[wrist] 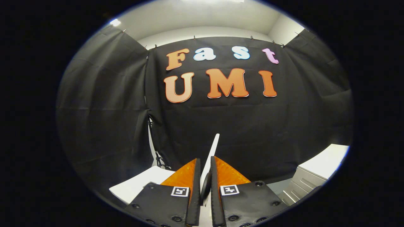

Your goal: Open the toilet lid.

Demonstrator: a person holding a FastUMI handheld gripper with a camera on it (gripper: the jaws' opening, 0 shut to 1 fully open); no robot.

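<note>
Between the two fingers of the hand-held gripper (205, 176) we log a thin white plastic toilet lid (213, 151), seen edge-on and standing nearly upright, tilted slightly to the right. Both fingers are drawn close on either side of the lid's edge and appear to pinch it; a small dark rounded bumper (206, 186) on the lid sits in the narrow gap near the finger bases. The lid's upper edge rises beyond the fingertips against the black cloth booth wall (104, 104) on the far side.

Left of the fingers we note a flat white slab (135, 186), near and low, its identity unclear to us. Behind it, a dark chain-like fitting (161, 162) hangs beside a pale vertical strip at the cloth's seam.

Right and near, we record a white drawer cabinet (312, 179) with grooved fronts and a flat top. Above the cloth, a pale ceiling and wall (202, 19) run across the far side.
</note>
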